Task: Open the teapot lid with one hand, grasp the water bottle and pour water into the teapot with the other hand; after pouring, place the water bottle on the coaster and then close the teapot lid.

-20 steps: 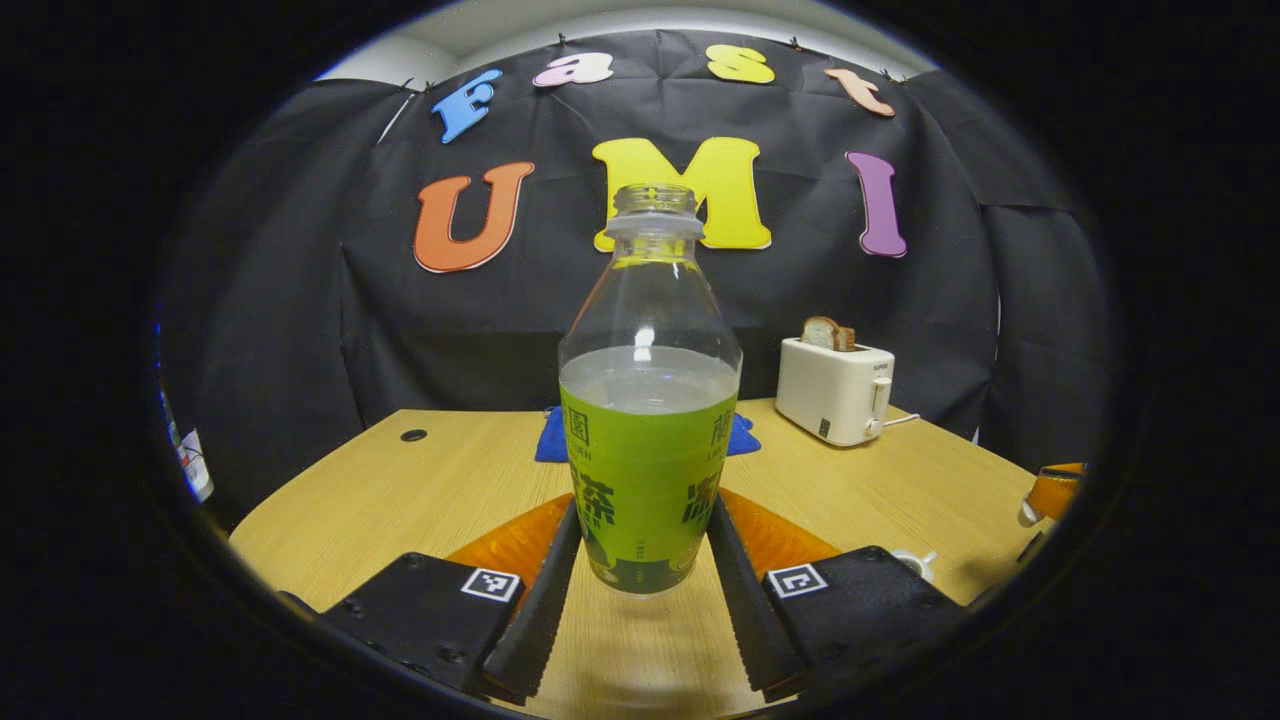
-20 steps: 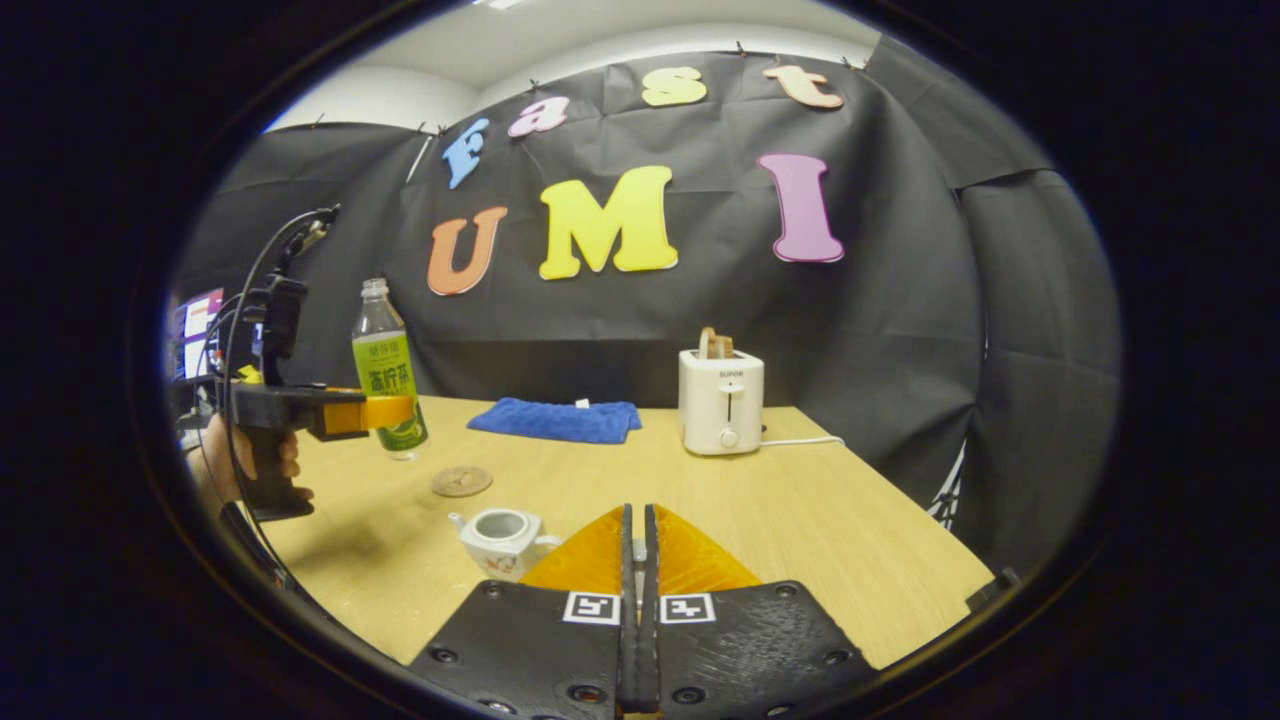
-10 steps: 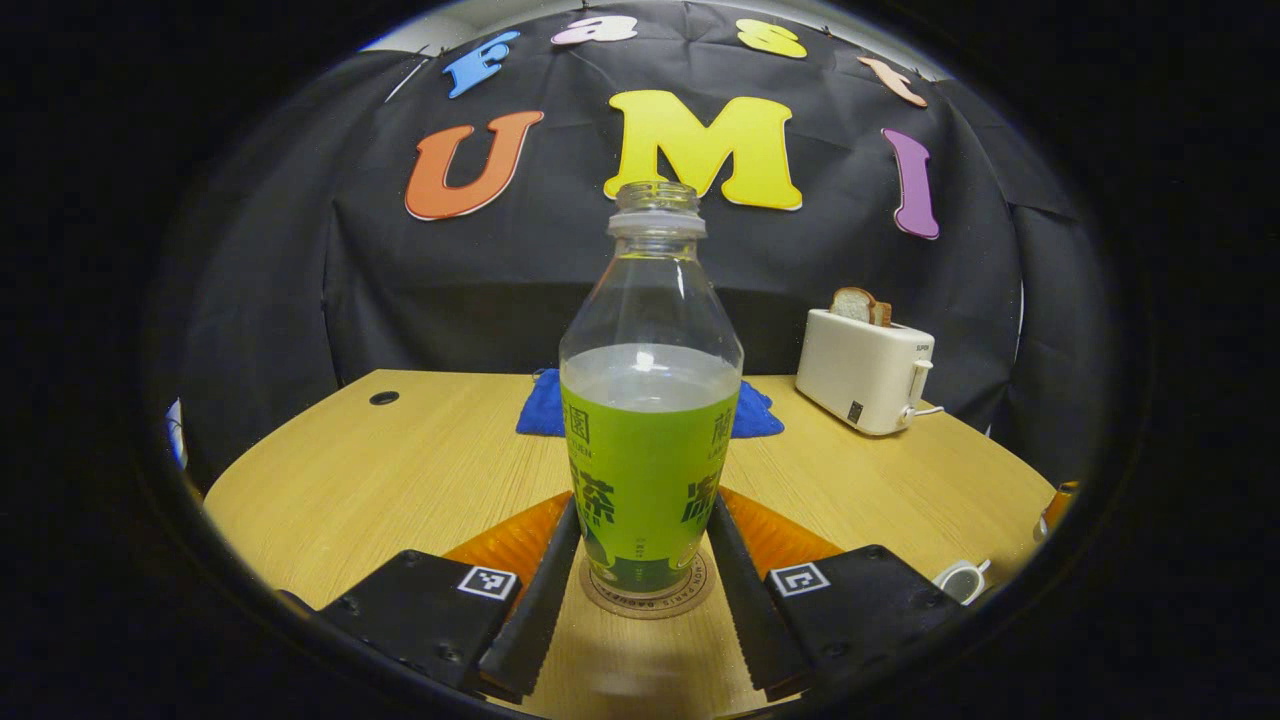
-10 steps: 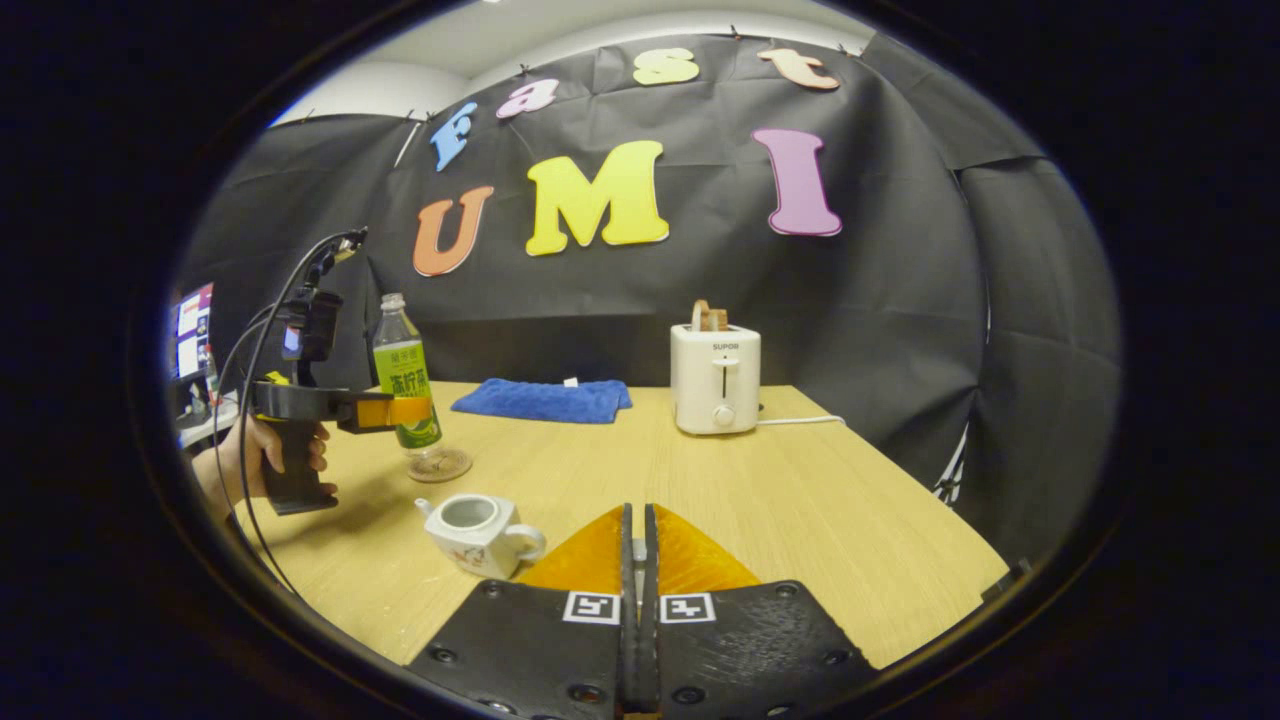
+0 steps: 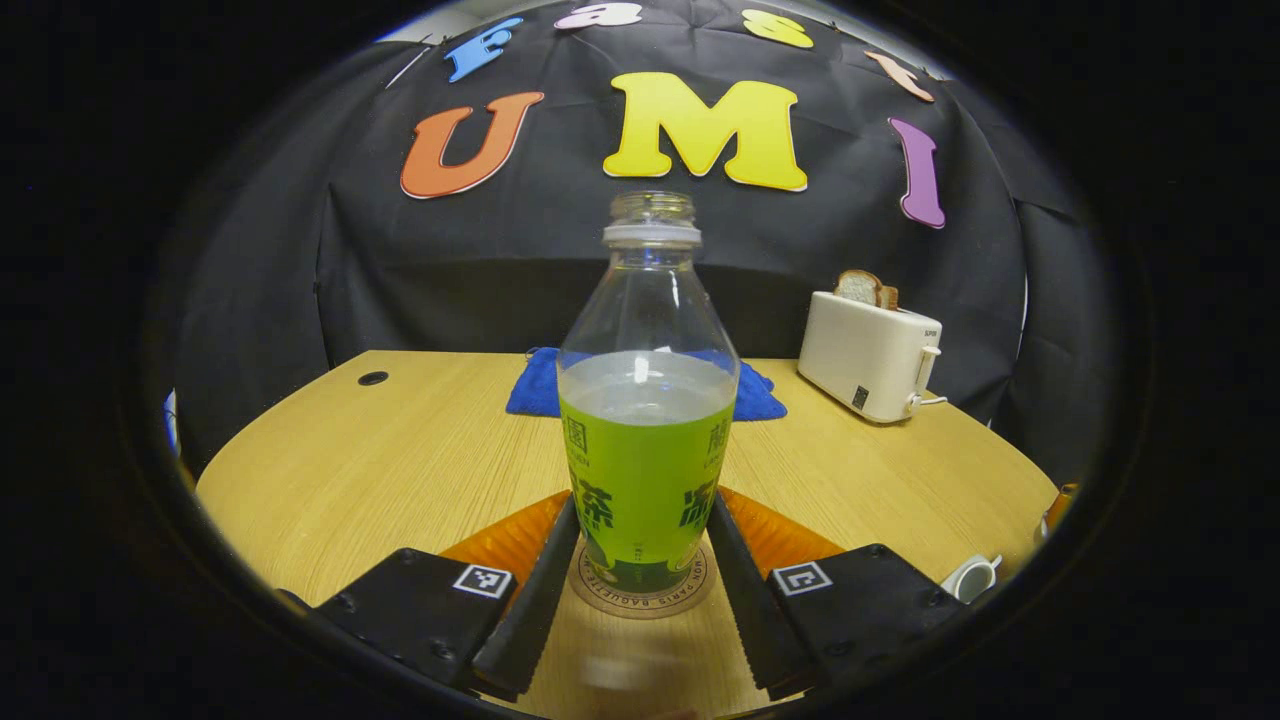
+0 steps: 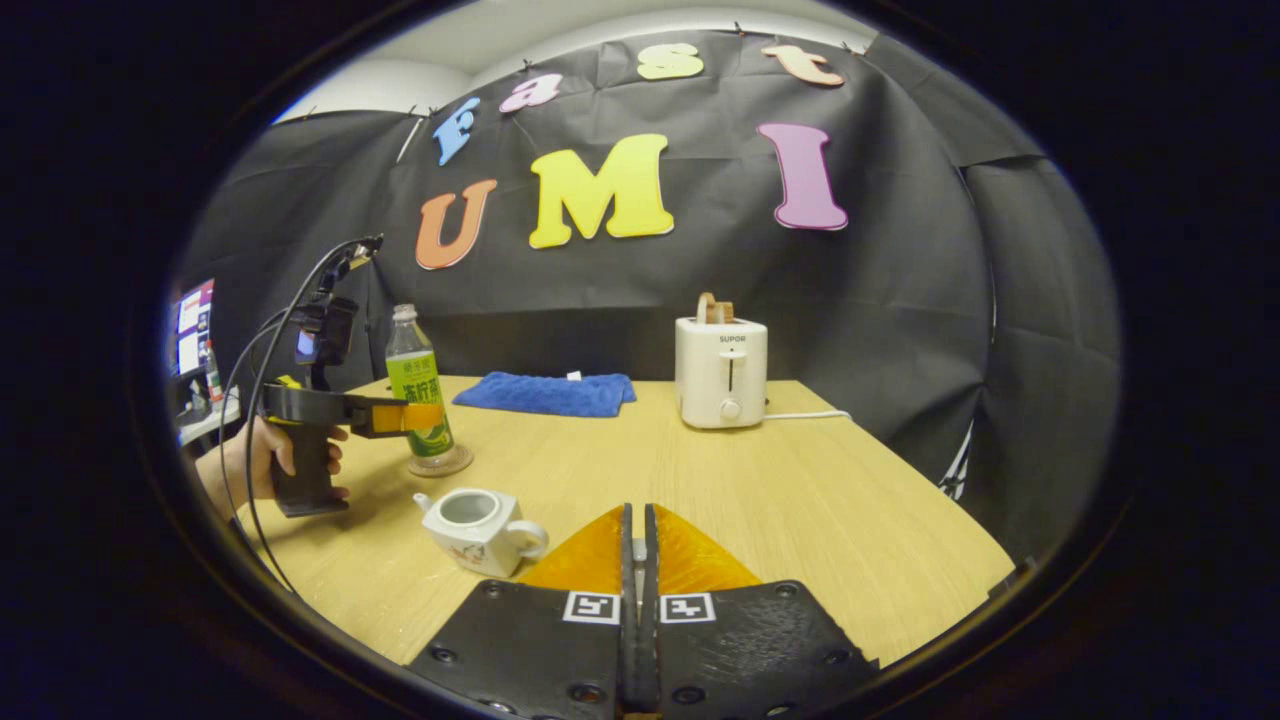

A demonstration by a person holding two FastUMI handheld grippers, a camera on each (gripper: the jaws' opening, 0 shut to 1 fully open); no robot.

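Observation:
A clear water bottle [image 5: 648, 440] with a green label and no cap stands upright on the round coaster [image 5: 640, 600]. My left gripper [image 5: 640, 520] is shut on its lower body, one finger on each side. In the right gripper view the bottle [image 6: 425, 400] and coaster [image 6: 440, 465] sit at the left, with the left gripper [image 6: 400, 418] held by a hand [image 6: 250, 460]. The white teapot [image 6: 478, 525] stands lidless in front of them. My right gripper [image 6: 637, 545] is shut above the table, a pale sliver of the teapot lid showing between its fingers.
A white toaster [image 6: 722, 372] with bread in it stands at the back, its cord trailing right. A folded blue cloth [image 6: 545, 393] lies near the back edge of the wooden table [image 6: 800, 500]. A small hole [image 5: 372, 378] marks the table's far left.
The left gripper carried the bottle down and over, and its base now rests on the coaster. The right gripper stayed shut and shifted only slightly.

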